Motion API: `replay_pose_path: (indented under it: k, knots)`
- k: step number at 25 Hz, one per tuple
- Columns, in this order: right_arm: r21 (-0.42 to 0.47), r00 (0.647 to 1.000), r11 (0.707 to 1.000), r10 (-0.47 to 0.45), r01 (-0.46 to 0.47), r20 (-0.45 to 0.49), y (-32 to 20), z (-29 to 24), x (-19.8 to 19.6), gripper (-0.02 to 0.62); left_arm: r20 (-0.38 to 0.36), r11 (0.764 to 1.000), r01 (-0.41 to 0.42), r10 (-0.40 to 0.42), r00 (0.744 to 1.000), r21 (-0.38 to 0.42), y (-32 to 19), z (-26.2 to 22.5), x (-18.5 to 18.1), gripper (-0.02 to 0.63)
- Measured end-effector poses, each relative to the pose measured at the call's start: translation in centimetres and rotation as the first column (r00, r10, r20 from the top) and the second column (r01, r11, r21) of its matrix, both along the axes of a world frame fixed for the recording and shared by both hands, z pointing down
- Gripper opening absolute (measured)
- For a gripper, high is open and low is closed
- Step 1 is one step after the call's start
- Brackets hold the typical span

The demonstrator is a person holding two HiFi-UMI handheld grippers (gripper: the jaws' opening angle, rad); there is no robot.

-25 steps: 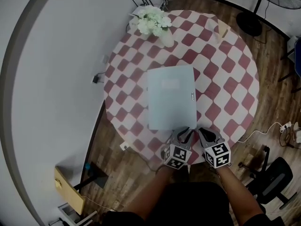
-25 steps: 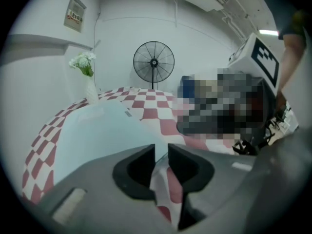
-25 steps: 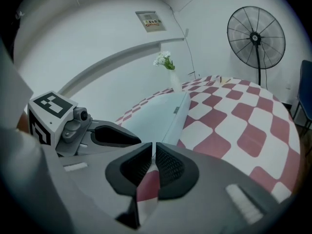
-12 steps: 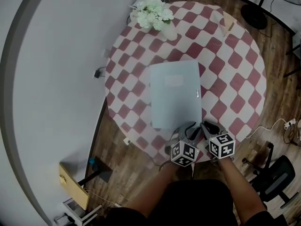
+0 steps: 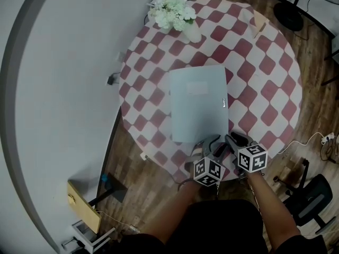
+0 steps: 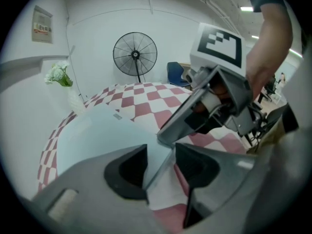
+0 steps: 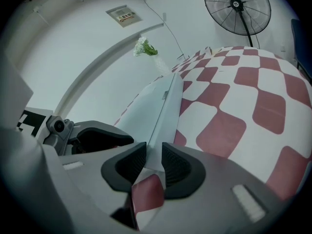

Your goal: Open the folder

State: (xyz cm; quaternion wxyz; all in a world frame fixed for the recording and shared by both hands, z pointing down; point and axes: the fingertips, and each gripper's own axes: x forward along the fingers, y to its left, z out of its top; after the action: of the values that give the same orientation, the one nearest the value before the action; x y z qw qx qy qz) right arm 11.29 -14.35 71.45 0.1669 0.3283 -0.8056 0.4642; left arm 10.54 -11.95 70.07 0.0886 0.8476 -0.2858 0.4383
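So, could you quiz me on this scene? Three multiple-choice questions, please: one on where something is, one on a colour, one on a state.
1. Where on the tablecloth do the flowers stand?
A) the near edge B) the far edge C) the middle

2. What colours are the tablecloth's checks?
A) red and white B) blue and yellow C) green and black

3. How is the folder?
A) wide open B) standing upright C) lying shut

Answers:
1 B, they sit at the rim farthest from the person.
2 A, red and white squares cover the whole round top.
3 C, the head view shows its pale blue cover flat and closed.
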Motion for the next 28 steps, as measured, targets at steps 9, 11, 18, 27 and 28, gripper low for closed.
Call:
replay_pose_path:
  k: [9, 11, 18, 27, 28]
  knots:
    - [-0.026, 1.0, 1.0, 0.012, -0.012, -0.005, -0.1, 0.4, 0.3, 0.132, 0.093, 0.998, 0.001, -0.006, 0.996, 0.056, -1.0, 0.3, -0.9, 0.24]
    - [-0.023, 1.0, 1.0, 0.014, -0.014, -0.005, -0.1, 0.4, 0.3, 0.132, 0.101, 0.998, -0.003, -0.004, 0.995, 0.068, -1.0, 0.3, -0.9, 0.241]
    - [-0.025, 0.999, 0.999, 0.035, -0.035, -0.002, -0.1, 0.4, 0.4, 0.126, 0.122, 0.997, -0.019, 0.009, 0.993, 0.08, -0.9, 0.4, -0.7, 0.233]
    - [-0.032, 0.997, 0.996, 0.083, -0.083, 0.002, -0.6, 0.5, 0.5, 0.098, 0.113, 0.997, -0.013, 0.004, 0.994, 0.079, -0.9, 0.7, -0.5, 0.233]
    - [-0.031, 0.997, 0.996, 0.082, -0.082, -0.002, -0.7, 0.5, 0.4, 0.102, 0.111, 0.997, -0.012, 0.003, 0.994, 0.079, -0.9, 0.8, -0.6, 0.233]
